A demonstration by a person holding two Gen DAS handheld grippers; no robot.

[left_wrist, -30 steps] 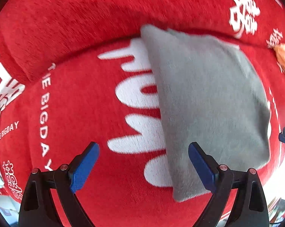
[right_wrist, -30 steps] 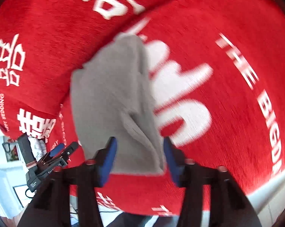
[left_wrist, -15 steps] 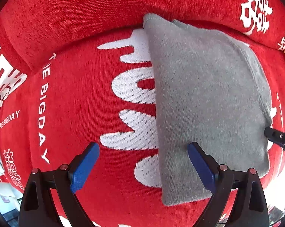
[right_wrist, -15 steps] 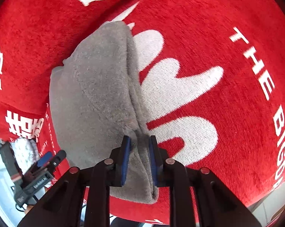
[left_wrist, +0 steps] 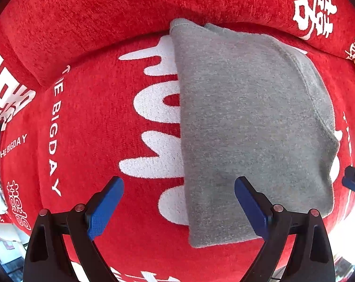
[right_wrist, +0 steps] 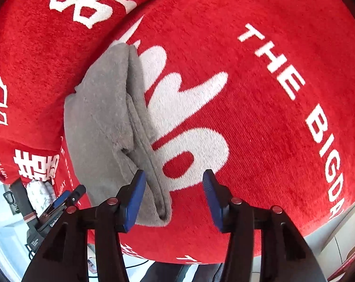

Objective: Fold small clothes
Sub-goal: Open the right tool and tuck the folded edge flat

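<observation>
Now the left tool (left_wrist: 178, 199) hangs spread wide above the red cushion (left_wrist: 88, 122), gripping nothing. Rightward, the folded grey garment (left_wrist: 248, 129) lies flat there, and the right tool (right_wrist: 173, 198), jaws just reopened, straddles its near edge without pinching.

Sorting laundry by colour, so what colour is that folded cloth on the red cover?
Plain grey folded cloth; clearest in the left wrist view.
</observation>
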